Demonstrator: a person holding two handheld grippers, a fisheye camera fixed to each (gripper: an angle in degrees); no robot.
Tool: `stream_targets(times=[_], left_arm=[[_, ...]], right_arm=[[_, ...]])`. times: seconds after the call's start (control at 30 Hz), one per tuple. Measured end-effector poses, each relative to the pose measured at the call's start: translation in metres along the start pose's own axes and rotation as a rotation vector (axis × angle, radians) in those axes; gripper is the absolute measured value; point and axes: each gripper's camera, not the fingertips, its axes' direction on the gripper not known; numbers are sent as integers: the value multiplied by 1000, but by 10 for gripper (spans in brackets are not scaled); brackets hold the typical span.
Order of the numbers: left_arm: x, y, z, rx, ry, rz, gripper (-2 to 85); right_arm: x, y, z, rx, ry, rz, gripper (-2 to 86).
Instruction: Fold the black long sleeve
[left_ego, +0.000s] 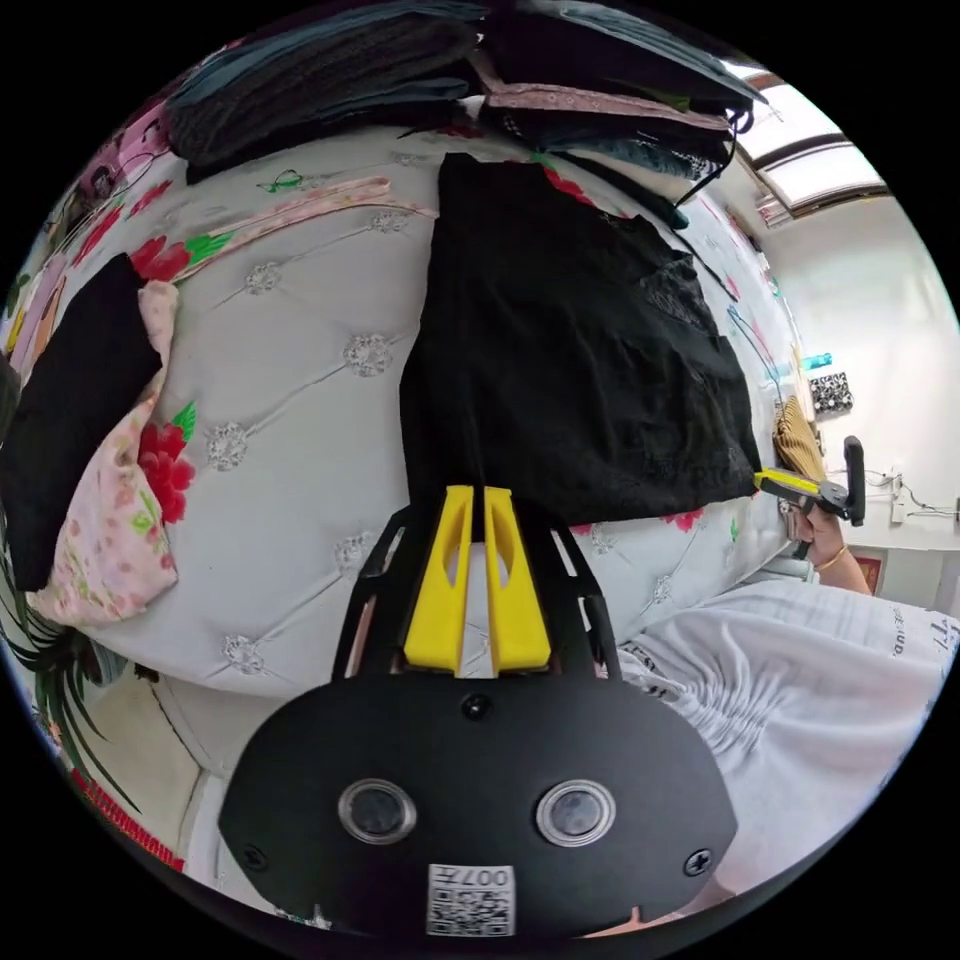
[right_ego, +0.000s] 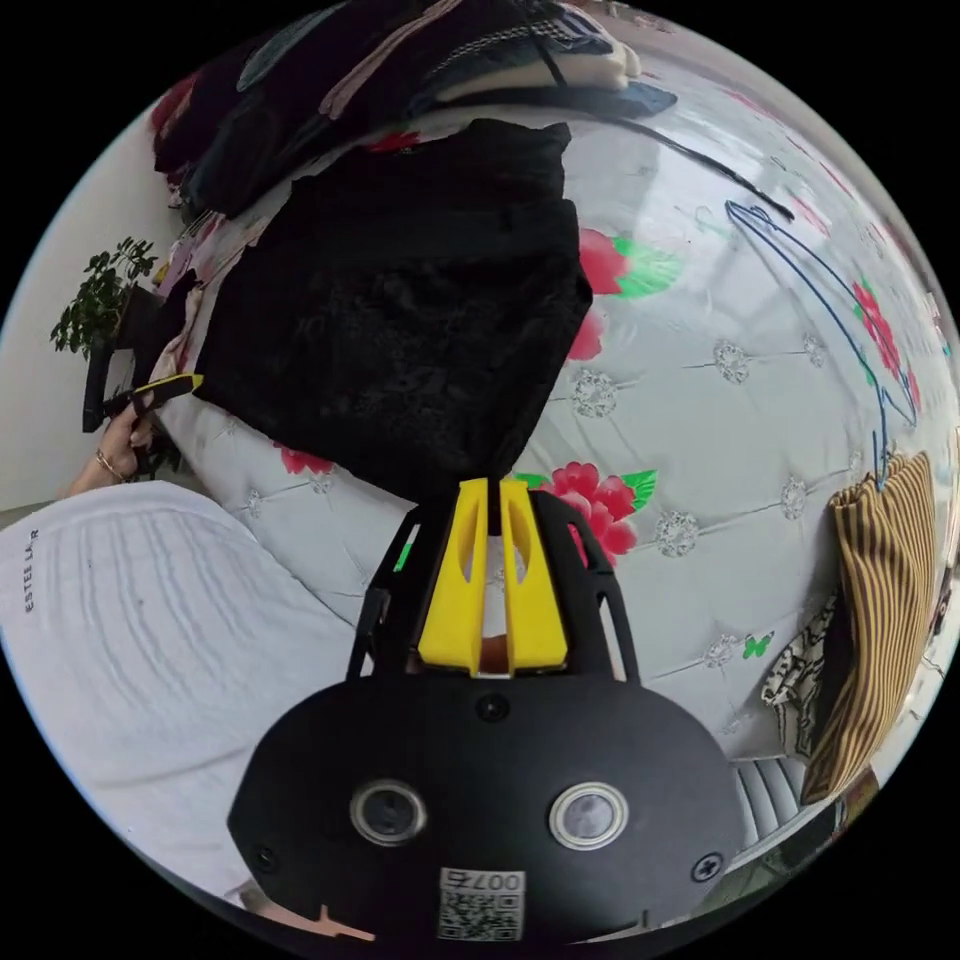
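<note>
Black long sleeve (left_ego: 570, 350) lies spread on white quilted bed cover (left_ego: 300, 400) w/ red flower print, partly folded, roughly rectangular. Near edge of garment runs along bed's front side.

Left gripper (left_ego: 478, 490): yellow jaws close together, nearly parallel, tips pinching near-left corner of the garment; black cloth sits btwn tips. Clamped on fabric.

Right gripper (right_ego: 493, 485): same posture in right gripper view – jaws drawn together, tips biting the near-right corner of the garment (right_ego: 410, 300). Also seen from left gripper view at far right (left_ego: 775, 482), a hand (left_ego: 815, 520) behind it, yellow tip touching the cloth's corner. Left gripper likewise seen in right gripper view (right_ego: 170, 385) at garment's other corner, w/ hand (right_ego: 120, 440) holding it.

Person's white top (left_ego: 790, 690) fills lower right of left gripper view, lower left of right gripper view.

Surroundings: pile of dark clothes (left_ego: 330, 80) stacked at far side of bed, beyond garment. Pink floral cloth (left_ego: 120, 480) w/ a black piece (left_ego: 70, 400) on it, left side of bed. Striped brown cloth (right_ego: 880, 600) at bed's right edge; blue hanger (right_ego: 830, 300) lying on cover near it. Potted plant (right_ego: 100, 290) by wall. Window (left_ego: 810, 150) upper right in left gripper view.
</note>
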Motion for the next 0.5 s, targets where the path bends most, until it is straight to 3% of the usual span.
stream_targets(times=[0.17, 0.37, 0.5], left_arm=[[-24, 60, -43, 149, 315, -100, -8], [-32, 98, -99, 264, 607, -64, -9], [-47, 52, -125, 324, 608, -48, -9]], right_arm=[[53, 62, -56, 256, -408, 140, 0], [94, 113, -95, 354, -736, 219, -1], [122, 103, -124, 439, -881, 244, 0]])
